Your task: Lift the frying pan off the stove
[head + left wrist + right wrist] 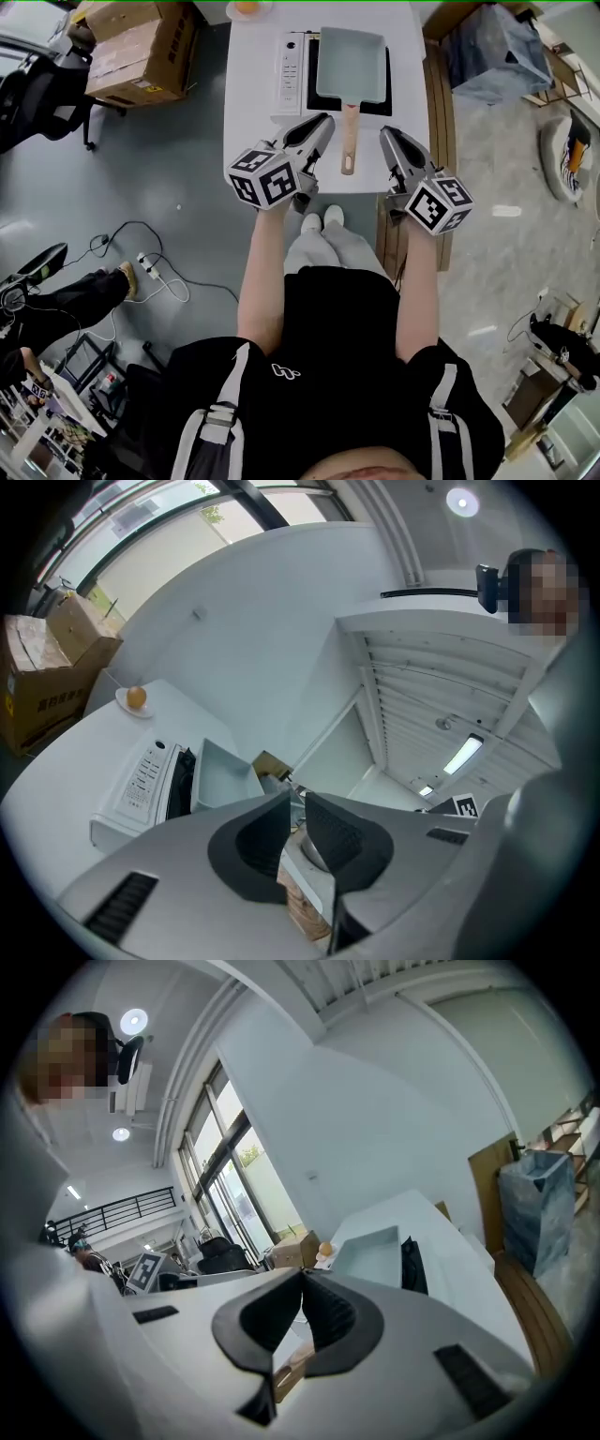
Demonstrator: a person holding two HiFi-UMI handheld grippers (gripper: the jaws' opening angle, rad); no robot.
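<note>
A pale rectangular frying pan point(352, 63) sits on the black-topped stove point(292, 70) on the white table point(253, 141). Its wooden handle point(349, 141) points back toward me. My left gripper point(326, 120) hovers just left of the handle, its jaws a little apart with nothing between them. On the handle's other side, my right gripper point(386, 133) is shut and empty. In the left gripper view the pan point(223, 772) and stove point(141, 785) lie ahead of the left gripper point(297, 797). The right gripper view has the pan point(373, 1255) beyond the right gripper point(302, 1274).
A small plate with an orange round thing point(248, 7) stands at the table's far edge. Cardboard boxes point(141, 47) lie to the left. To the right are a wooden bench point(436, 103) and a bag-covered bin point(497, 52). Cables point(150, 267) trail on the floor.
</note>
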